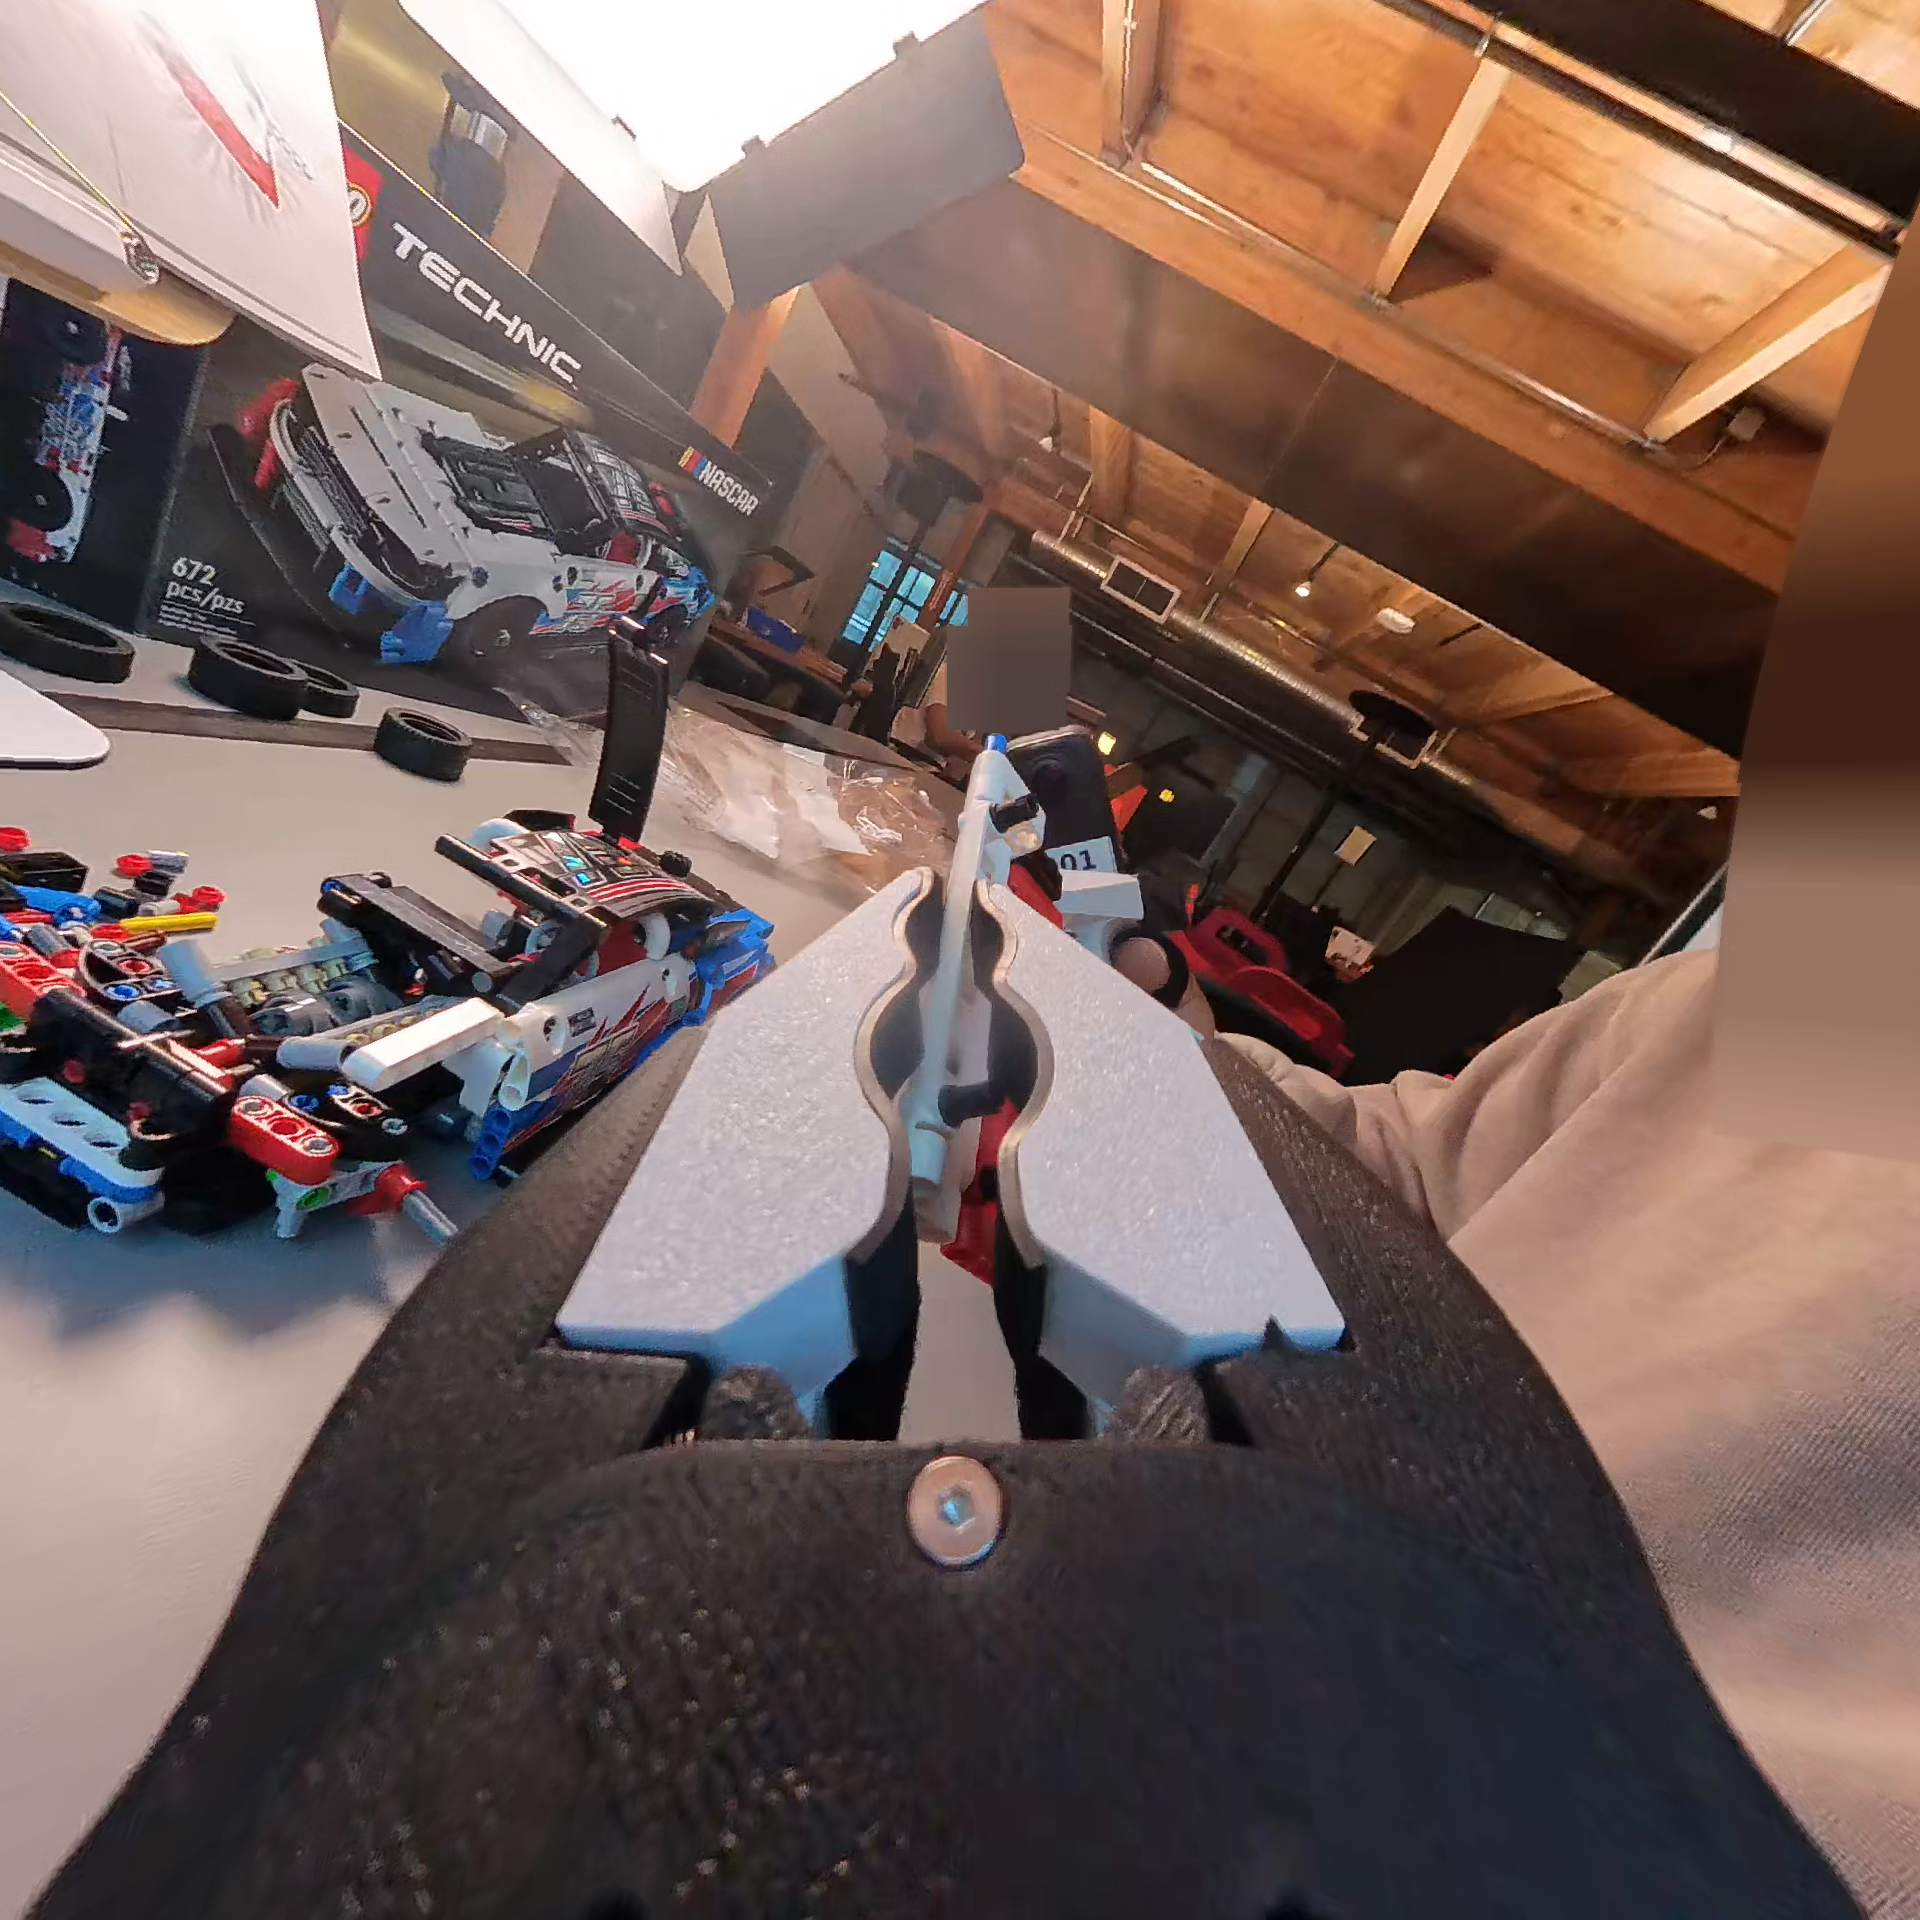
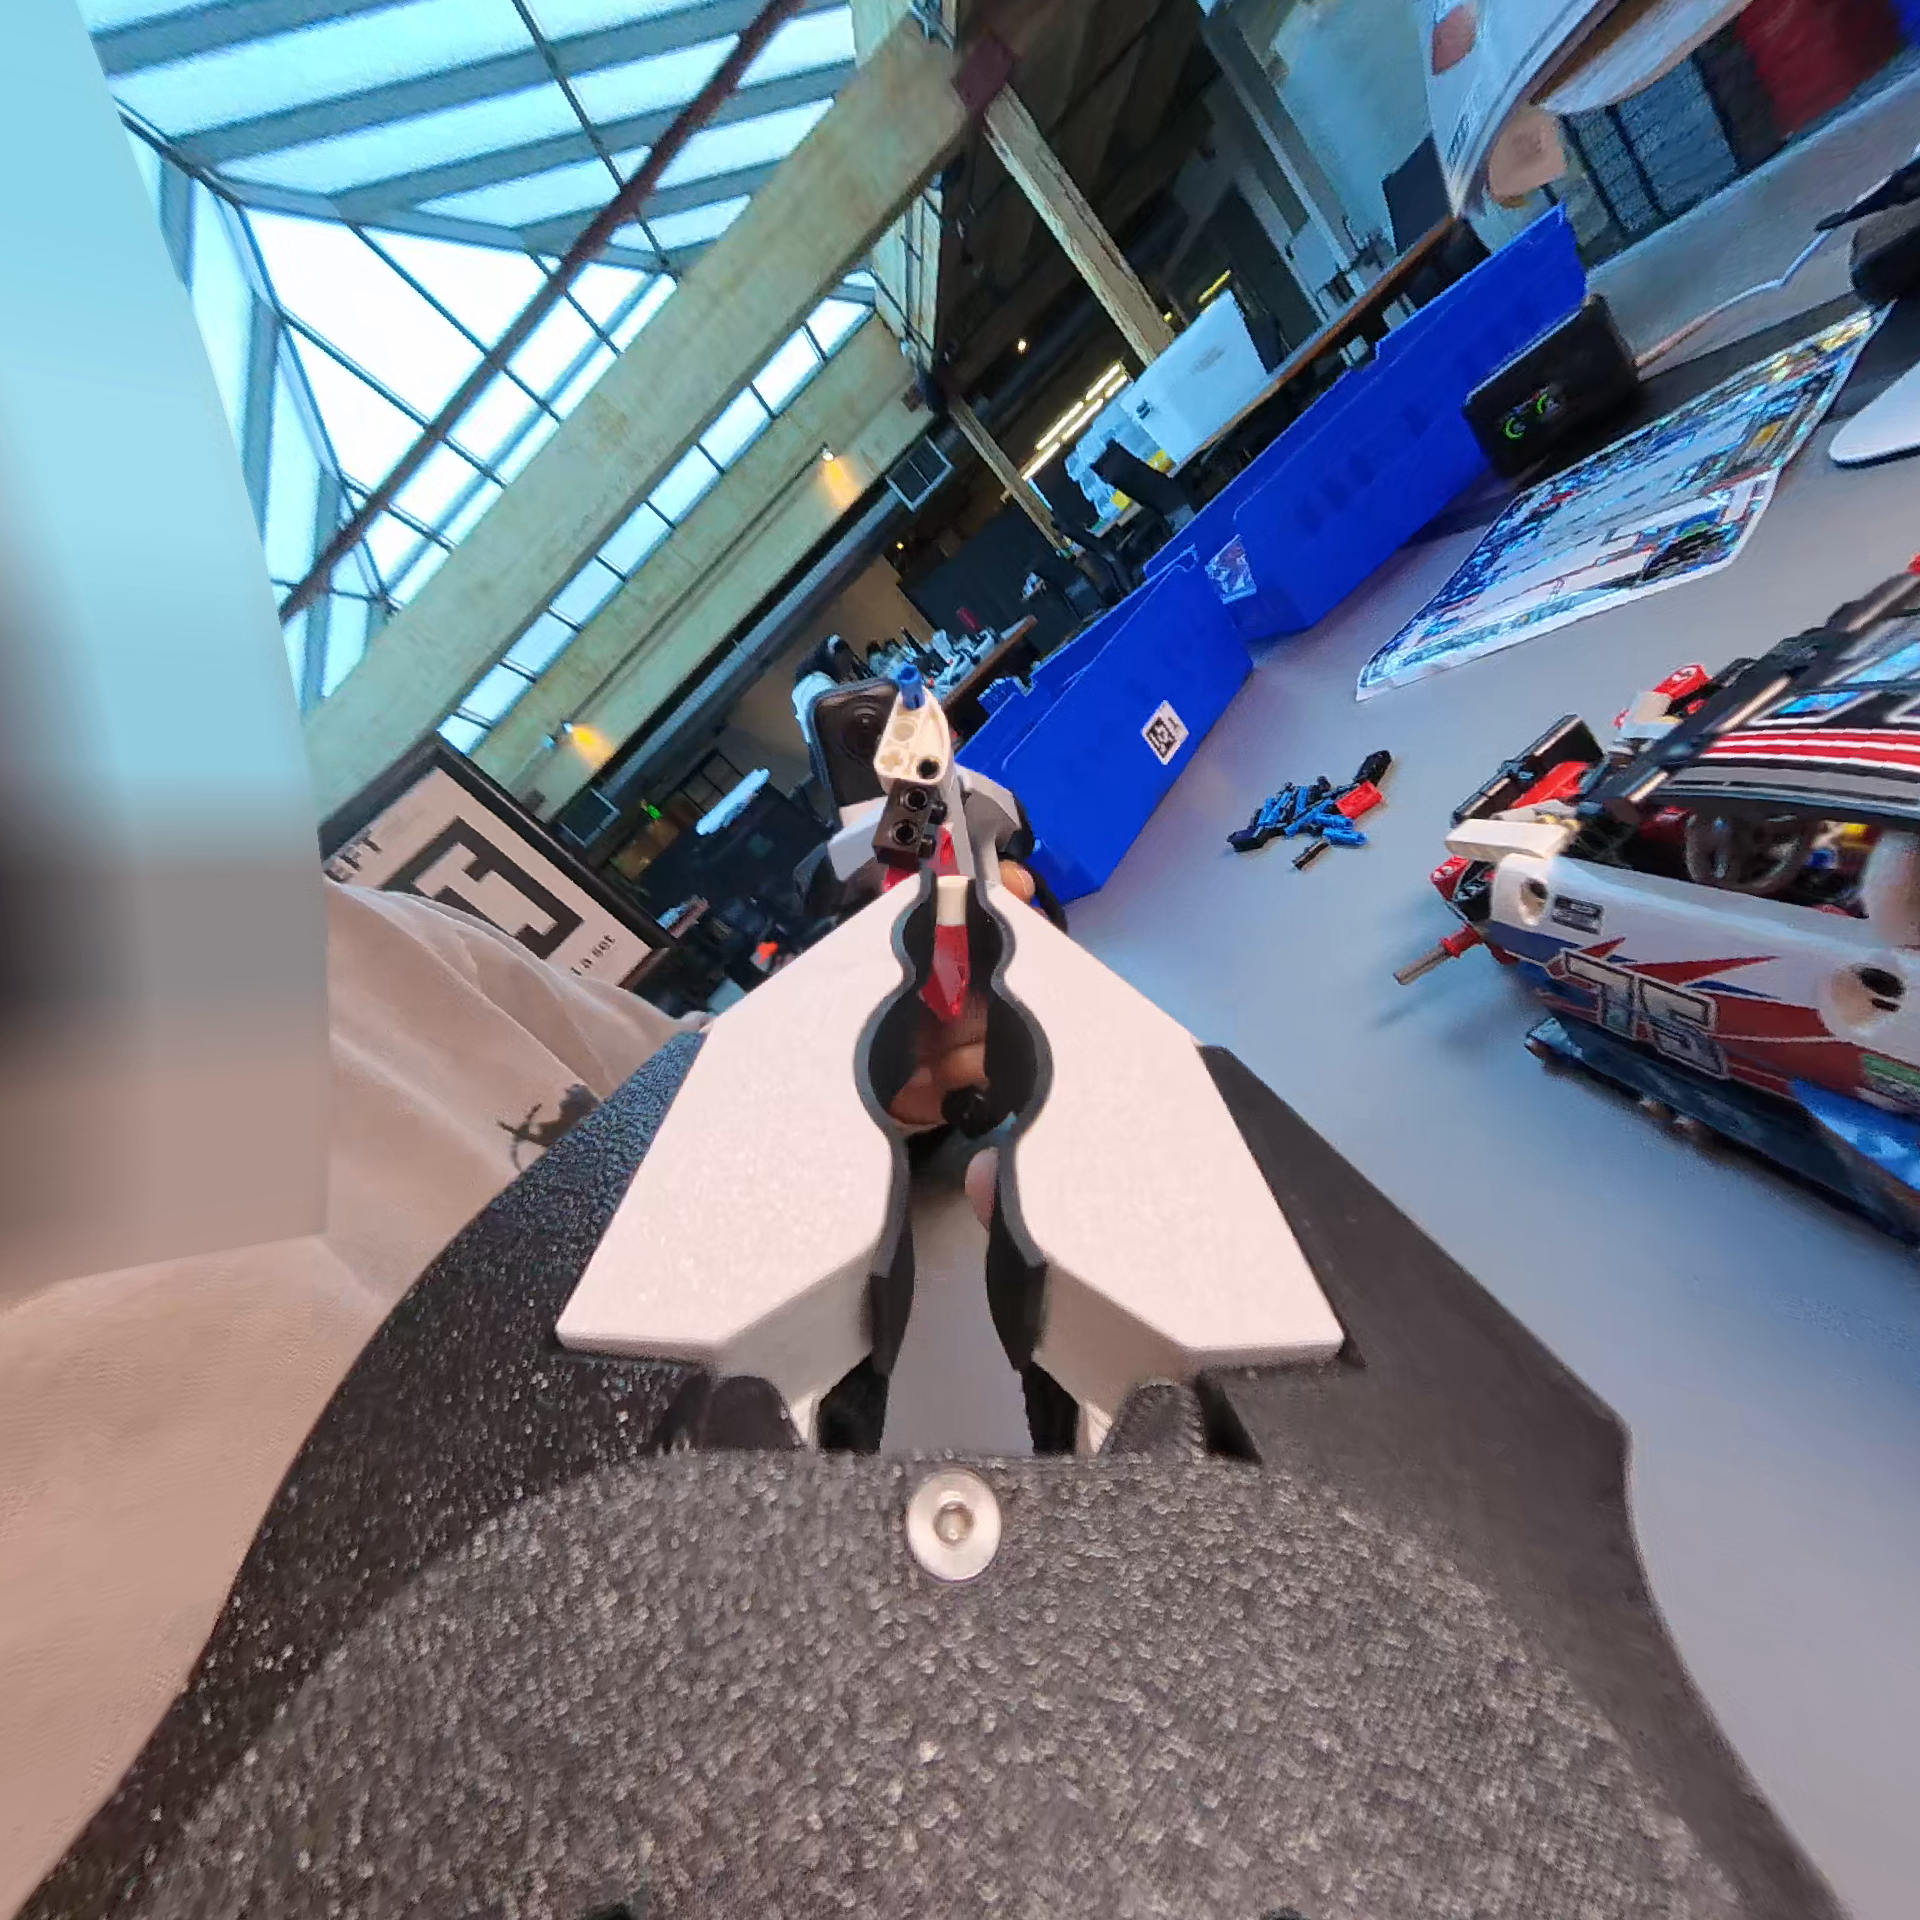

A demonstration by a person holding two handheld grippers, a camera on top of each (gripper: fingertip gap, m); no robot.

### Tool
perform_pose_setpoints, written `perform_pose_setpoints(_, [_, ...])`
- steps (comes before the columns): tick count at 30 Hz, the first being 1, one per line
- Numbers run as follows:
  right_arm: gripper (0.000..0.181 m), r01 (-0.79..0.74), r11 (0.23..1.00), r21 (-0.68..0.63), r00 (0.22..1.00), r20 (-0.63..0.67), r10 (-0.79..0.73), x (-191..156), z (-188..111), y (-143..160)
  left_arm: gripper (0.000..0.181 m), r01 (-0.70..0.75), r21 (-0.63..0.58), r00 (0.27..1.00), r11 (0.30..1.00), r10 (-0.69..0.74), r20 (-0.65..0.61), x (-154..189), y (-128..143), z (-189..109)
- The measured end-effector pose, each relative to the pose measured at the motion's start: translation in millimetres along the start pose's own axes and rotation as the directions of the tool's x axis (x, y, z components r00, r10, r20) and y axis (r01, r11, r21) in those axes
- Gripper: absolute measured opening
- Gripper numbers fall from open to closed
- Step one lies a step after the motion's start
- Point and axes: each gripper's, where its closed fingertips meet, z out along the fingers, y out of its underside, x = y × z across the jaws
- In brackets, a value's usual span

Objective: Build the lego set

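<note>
Both grippers are meeting in the air above the grey table (image 1: 208, 1403). Left gripper (image 1: 951, 935) is pinching a white lego panel (image 1: 961, 935) between its fingers; right gripper (image 2: 951, 925) is pinching a red lego piece (image 2: 943, 966). Farther away, the half-built lego car (image 1: 499, 997) is lying beside loose bricks (image 1: 94, 914), with the set box (image 1: 416, 499) standing behind.

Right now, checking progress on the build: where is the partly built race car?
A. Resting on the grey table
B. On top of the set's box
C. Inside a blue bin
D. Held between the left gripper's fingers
A: the partly built race car sits on the grey table beside loose parts, while the left gripper clamps only a small white sub-assembly.
</note>
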Motion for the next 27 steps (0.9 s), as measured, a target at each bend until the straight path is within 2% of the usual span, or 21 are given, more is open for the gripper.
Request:
perform_pose_setpoints(6, [0.002, 0.122, 0.989, -0.088, 0.99, -0.063, -0.128, 4.0, -0.3, 6.6, 0.002, -0.087, -0.058, 0.994, 0.994, 0.091, 0.054, -4.5, 4.8, 0.2])
perform_pose_setpoints(12, [0.003, 0.207, 0.962, -0.179, 0.964, -0.132, -0.232, 14.5, -4.7, 13.9, 0.002, -0.211, -0.174, 0.966, 0.962, 0.233, 0.111, -13.1, 15.4, 0.2])
perform_pose_setpoints(21, [0.002, 0.25, 0.934, -0.254, 0.921, -0.235, -0.311, 32.7, -8.6, 20.1, 0.002, -0.192, -0.219, 0.966, 0.957, 0.224, 0.132, -18.3, 26.2, 1.7])
perform_pose_setpoints(27, [0.002, 0.253, 0.931, -0.264, 0.922, -0.226, -0.315, 31.7, -8.8, 21.7, 0.002, -0.209, -0.237, 0.956, 0.949, 0.249, 0.154, -21.5, 28.2, 1.3])
